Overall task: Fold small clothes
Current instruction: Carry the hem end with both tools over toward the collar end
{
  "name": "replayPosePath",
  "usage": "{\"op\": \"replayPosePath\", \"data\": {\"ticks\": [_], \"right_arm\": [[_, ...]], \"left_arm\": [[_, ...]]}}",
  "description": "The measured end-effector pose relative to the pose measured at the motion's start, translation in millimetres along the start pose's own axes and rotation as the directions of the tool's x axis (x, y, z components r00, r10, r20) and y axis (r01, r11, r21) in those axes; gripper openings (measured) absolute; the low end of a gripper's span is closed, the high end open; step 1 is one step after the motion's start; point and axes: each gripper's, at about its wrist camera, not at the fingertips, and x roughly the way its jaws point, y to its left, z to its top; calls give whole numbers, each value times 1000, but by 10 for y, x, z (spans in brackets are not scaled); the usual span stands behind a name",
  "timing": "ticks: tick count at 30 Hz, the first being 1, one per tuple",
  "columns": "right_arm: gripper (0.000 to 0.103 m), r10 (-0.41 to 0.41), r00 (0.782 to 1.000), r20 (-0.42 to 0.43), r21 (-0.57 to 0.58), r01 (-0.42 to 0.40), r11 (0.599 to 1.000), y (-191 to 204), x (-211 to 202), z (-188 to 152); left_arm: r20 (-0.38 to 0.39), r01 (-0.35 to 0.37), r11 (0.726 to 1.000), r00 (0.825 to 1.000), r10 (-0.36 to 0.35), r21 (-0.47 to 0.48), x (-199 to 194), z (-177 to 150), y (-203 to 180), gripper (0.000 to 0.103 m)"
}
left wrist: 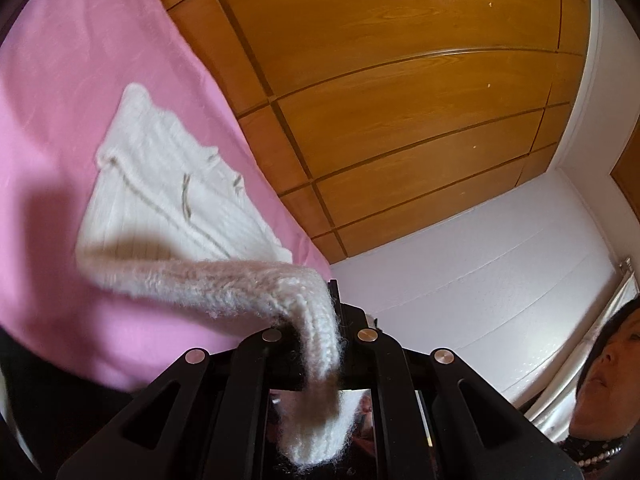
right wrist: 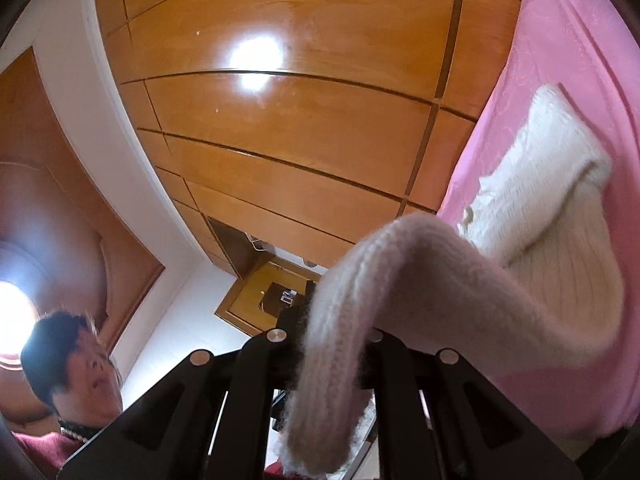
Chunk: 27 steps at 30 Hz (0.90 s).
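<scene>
A small white knitted sweater (left wrist: 168, 200) lies on a pink sheet (left wrist: 60, 80). My left gripper (left wrist: 316, 332) is shut on the sweater's hem, which drapes back over the jaws toward the camera and is lifted off the sheet. In the right wrist view the same sweater (right wrist: 552, 184) lies on the pink sheet (right wrist: 568, 60) at the right. My right gripper (right wrist: 332, 340) is shut on another part of its edge, which hangs over the jaws. The fingertips of both grippers are hidden under the knit.
A wooden panelled wardrobe (left wrist: 400, 80) and a white wall (left wrist: 480, 280) rise behind the sheet. The person's face shows at the lower right of the left view (left wrist: 612, 364) and the lower left of the right view (right wrist: 76, 368). A wooden door (right wrist: 48, 200) stands at the left.
</scene>
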Motion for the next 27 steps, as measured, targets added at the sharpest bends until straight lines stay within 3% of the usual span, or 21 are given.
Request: {"op": "replayPosePath", "data": {"ticks": [8, 15, 27], "right_arm": [[9, -64, 998, -17, -38, 63, 997, -18, 245, 304], [10, -104, 995, 3, 9, 104, 995, -289, 379, 482], [10, -210, 977, 36, 122, 204, 971, -774, 605, 713]], "left_arm": [[23, -17, 998, 1000, 19, -64, 212, 356, 264, 5], [-1, -152, 988, 988, 152, -25, 413, 532, 407, 5], [8, -221, 970, 975, 223, -99, 704, 809, 745, 5]]}}
